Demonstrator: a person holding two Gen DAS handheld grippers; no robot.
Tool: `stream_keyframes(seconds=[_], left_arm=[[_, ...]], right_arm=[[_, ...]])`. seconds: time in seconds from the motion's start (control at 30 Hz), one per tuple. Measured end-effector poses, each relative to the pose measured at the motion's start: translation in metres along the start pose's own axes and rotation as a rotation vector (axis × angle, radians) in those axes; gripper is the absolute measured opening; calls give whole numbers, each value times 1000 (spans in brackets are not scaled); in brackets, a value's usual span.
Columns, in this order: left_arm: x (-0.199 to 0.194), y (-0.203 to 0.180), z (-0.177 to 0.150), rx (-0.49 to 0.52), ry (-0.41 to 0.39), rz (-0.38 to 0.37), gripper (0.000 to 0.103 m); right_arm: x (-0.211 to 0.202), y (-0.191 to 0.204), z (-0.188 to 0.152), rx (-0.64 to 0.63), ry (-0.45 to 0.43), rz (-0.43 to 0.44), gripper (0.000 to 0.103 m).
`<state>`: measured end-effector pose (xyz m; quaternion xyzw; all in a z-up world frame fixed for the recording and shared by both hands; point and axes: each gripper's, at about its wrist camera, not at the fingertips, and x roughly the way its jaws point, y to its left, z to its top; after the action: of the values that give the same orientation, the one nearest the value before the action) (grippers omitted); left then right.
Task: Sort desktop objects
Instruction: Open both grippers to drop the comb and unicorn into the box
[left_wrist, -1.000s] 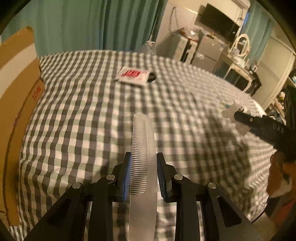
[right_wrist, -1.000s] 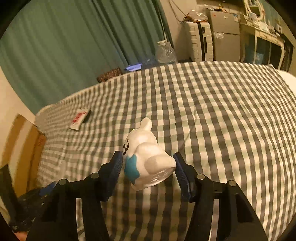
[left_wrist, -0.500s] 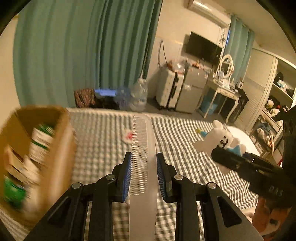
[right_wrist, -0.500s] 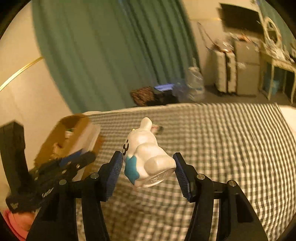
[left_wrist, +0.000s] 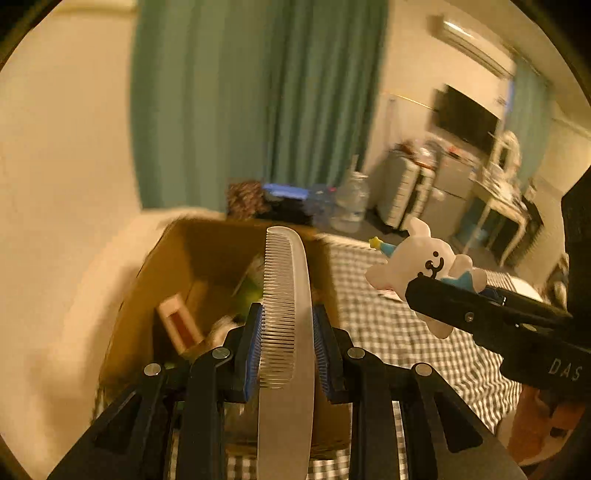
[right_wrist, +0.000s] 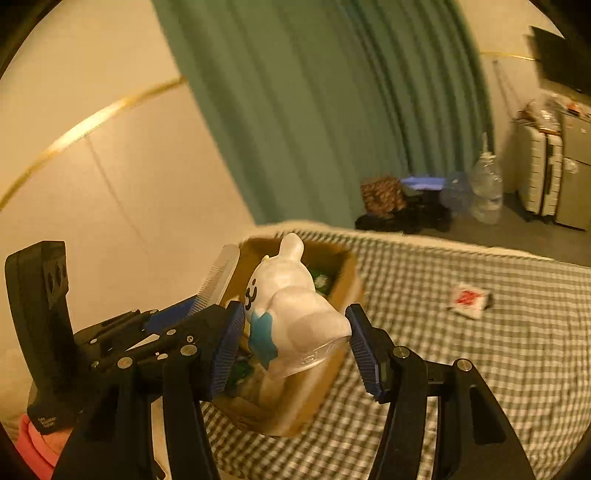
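Both grippers now over box (left_wrist: 177, 266), comb (left_wrist: 286, 314) btwn pads.

- The comb (left_wrist: 286, 314) is long, pale and see-through, with lots of thin teeth down one side. It is pinched between two blue pads and sticks out over the open box.
- The toy (right_wrist: 291, 310) is a small white bunny with a smiling face and a blue patch. Two blue pads squeeze it, with its ear pointing away.
- The cardboard box (left_wrist: 173, 258) is brown and open on top, with blurry things inside. It sits on checked cloth.
- A white packet (right_wrist: 467, 300) with red print lies flat on the cloth, well apart from the box.
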<state>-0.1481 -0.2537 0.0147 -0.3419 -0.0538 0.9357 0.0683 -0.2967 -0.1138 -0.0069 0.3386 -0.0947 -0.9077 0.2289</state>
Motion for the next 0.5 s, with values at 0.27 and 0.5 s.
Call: stream_keyframes(seconds=[0.27,0.5], left_arm=[[21,40,-32,-24,-6,-25,42],[14,46,-40,-9,-13,5,86]], right_arm=[[76,28,2,-6,71,-32,57],[59,33,18,7,-49,-96,78]])
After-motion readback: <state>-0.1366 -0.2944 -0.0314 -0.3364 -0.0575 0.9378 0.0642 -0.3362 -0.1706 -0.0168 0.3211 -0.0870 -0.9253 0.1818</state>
